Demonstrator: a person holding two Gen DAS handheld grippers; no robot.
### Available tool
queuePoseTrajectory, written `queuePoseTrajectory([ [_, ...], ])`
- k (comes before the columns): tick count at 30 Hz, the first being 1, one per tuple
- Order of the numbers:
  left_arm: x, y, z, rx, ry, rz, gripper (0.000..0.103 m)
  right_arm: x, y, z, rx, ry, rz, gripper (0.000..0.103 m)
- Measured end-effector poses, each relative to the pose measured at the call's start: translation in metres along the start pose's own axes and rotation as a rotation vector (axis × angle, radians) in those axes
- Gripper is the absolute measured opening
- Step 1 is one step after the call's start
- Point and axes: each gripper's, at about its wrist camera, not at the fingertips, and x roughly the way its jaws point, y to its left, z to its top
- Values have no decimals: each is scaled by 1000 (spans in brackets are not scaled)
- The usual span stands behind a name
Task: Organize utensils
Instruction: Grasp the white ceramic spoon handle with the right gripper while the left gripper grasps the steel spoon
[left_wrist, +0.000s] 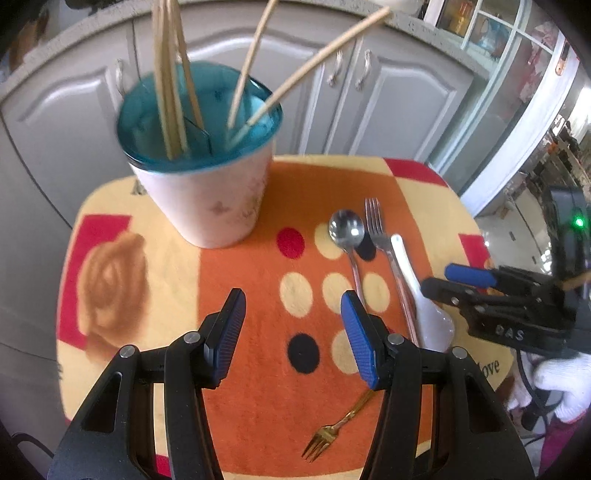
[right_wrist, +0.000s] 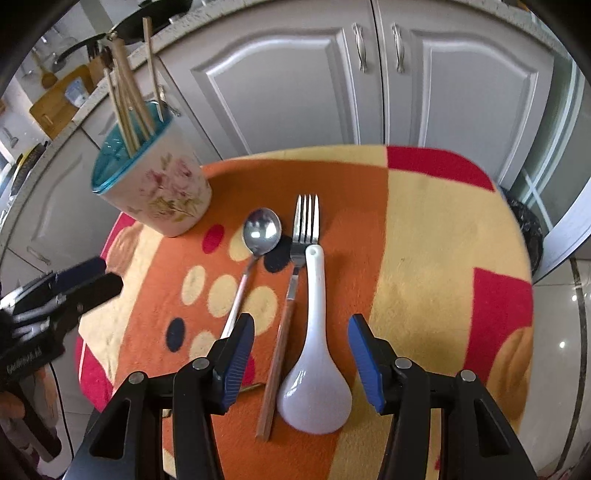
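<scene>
On the far left of the cloth (right_wrist: 424, 236) stands the cup (right_wrist: 162, 192). It is white with pink flowers on the side and blue inside. Many chopsticks (right_wrist: 127, 99) stick up out of it and lean in different ways.

The left gripper (left_wrist: 293, 332) hangs over the orange part of the cloth, close in front of the cup. Its two blue pads are wide apart and nothing is between them. Just below it, a small gold fork (left_wrist: 334, 430) lies flat on the cloth with its prongs pointing toward the camera.

Next, to the right of the cup, lies the metal spoon (right_wrist: 258, 236). Its round bowl points toward the cabinets (right_wrist: 295, 85) at the back. Beside it on the right is the big fork (right_wrist: 304, 229), with silver prongs at the far end and a brown handle at the near end. The white spoon (right_wrist: 314, 354) lies right next to the fork, on its right. Its handle points away and its deep bowl is at the near end, touching or almost touching the fork's handle.

The right gripper (right_wrist: 301, 363) hangs low over the white spoon. Its blue pads are wide apart, one on each side of the white spoon's bowl and the fork's handle. The pads do not squeeze anything.
</scene>
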Motion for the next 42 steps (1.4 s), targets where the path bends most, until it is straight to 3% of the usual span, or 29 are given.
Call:
queuePoseTrajectory([
  [5, 15, -5, 1, 10, 32, -7, 53, 16, -10, 7, 10, -3, -14, 51],
  [8, 22, -6, 2, 8, 47, -14, 53, 27, -15, 14, 13, 7, -9, 39],
  [14, 38, -12, 10, 5, 52, -19, 53, 44, -12, 25, -22, 7, -4, 33],
  [16, 44, -14, 16, -4, 45, -20, 53, 44, -12, 27, -33, 1, -8, 14],
  [17, 48, -16, 18, -8, 40, -20, 53, 45, -12, 28, -47, 13, -17, 12],
  [23, 77, -25, 31, -21, 13, 12, 53, 35, -23, 19, -89, 27, -50, 12],
  [32, 106, -30, 50, -38, -13, -26, 53, 31, -45, 10, -25, 29, 20, 12],
  [34, 108, -32, 52, -33, -18, -57, 37, 33, -46, 11, -26, 30, 26, 12],
  [35, 110, -33, 53, -25, -10, -79, 14, 33, -47, 11, -27, 30, 28, 12],
  [38, 107, -34, 52, -6, -15, -91, 6, 33, -46, 11, -29, 29, 37, 12],
  [42, 91, -29, 41, 18, -7, -101, 4, 33, -44, 10, -29, 30, 55, 12],
])
